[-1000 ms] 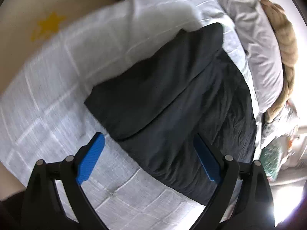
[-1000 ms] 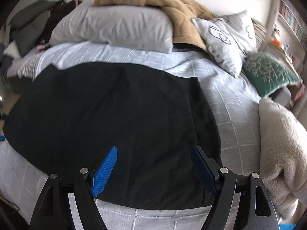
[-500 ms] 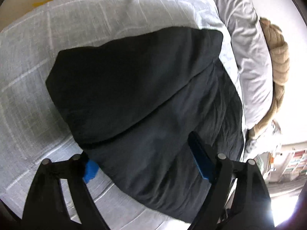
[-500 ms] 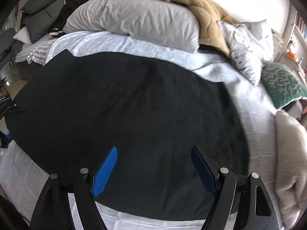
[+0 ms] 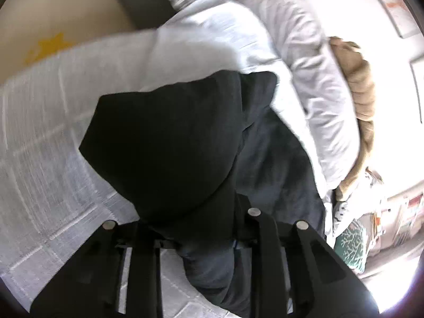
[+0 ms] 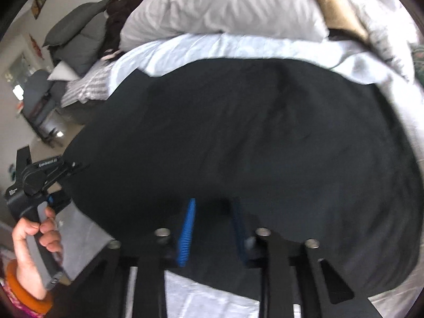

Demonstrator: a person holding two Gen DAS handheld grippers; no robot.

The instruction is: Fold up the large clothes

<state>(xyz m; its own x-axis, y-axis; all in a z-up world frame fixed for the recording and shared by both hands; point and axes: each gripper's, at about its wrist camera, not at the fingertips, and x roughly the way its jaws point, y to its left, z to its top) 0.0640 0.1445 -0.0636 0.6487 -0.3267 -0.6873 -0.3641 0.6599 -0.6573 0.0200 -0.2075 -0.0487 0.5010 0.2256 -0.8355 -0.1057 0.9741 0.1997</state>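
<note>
A large black garment [image 6: 251, 137] lies spread on a bed with a pale checked cover [image 5: 53, 137]. In the left wrist view its near left part [image 5: 169, 145] is folded over and bulges up. My left gripper [image 5: 190, 228] is shut on the garment's near edge; the cloth hides its fingertips. It also shows at the far left of the right wrist view [image 6: 50, 175], held by a hand. My right gripper [image 6: 213, 228] has its blue pads [image 6: 186, 233] close together around the garment's front edge, pinching a fold.
A long grey pillow [image 6: 225, 8] and a tan blanket [image 6: 336, 8] lie at the head of the bed. A green patterned cushion [image 5: 349, 249] is beyond the bed. Dark grey cushions [image 6: 76, 42] and furniture stand off the far left side.
Both grippers went from wide open to closed on the garment's near edge. The left gripper's fingers are now buried in cloth, and the folded part has lifted.
</note>
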